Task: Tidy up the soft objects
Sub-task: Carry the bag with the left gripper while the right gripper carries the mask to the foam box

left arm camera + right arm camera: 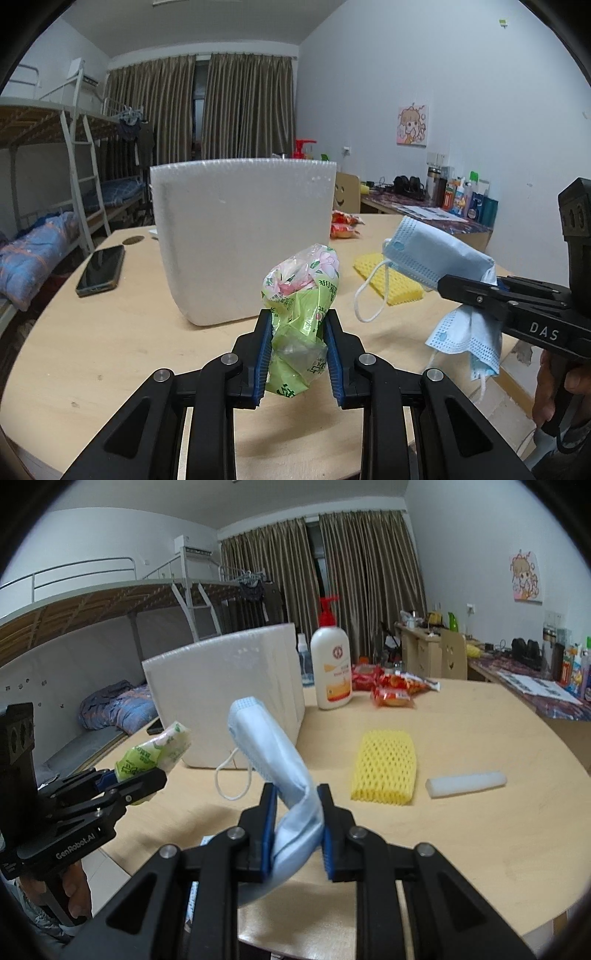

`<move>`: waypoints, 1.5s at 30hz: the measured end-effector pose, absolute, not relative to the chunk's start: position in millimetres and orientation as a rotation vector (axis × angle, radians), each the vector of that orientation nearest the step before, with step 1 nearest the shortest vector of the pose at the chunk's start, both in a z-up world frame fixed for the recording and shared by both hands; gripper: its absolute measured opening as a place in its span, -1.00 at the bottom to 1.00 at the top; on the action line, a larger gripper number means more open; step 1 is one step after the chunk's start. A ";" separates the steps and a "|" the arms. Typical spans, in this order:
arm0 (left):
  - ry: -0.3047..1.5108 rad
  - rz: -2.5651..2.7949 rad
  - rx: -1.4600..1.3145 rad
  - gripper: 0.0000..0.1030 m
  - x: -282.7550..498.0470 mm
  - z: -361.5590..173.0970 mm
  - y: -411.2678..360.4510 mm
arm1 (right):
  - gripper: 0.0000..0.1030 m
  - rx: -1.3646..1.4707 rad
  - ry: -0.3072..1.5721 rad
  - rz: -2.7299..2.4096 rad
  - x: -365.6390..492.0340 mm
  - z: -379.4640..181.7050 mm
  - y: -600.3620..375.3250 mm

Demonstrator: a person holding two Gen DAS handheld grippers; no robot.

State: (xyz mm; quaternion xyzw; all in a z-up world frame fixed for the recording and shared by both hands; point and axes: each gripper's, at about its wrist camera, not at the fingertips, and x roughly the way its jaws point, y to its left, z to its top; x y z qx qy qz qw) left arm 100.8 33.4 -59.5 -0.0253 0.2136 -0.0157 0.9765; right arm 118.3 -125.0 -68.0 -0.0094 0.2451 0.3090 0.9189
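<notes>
Closest to me, my left tool (297,325) pinches a crumpled green and pink floral plastic packet (301,295) between its blue pads, holding it clear above the pale wooden tabletop (110,350). Beside it, my right tool (297,799) is clamped on a bundle of folded light blue face masks (271,746), which rise up and to the left out of the jaws; a white ear loop (232,779) dangles below them. Each tool shows in the other's camera, side by side over the near edge of the tabletop.

Just beyond the masks, a yellow foam net sleeve (384,768) lies flat on the tabletop, and a white foam stick (465,782) lies to its right, apart from it. Further back stands a large white foam box (243,236), upright, with a dark phone (101,269) lying to its left. Behind the box stand a white lotion bottle (330,664) with a red pump and some red snack packets (393,690). Farthest off I see bunk beds (55,166), brown curtains (243,107) and a cluttered desk (436,210) against the wall.
</notes>
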 end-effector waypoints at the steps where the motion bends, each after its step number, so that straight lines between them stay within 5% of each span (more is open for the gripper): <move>1: 0.425 -0.027 -0.052 -0.44 98.4 -57.5 34.0 | -0.51 -0.019 0.494 0.638 115.9 -65.7 -125.5; 45: 0.214 0.071 -0.006 -0.44 38.6 20.9 34.5 | -0.52 0.000 0.261 0.724 79.3 1.4 -134.2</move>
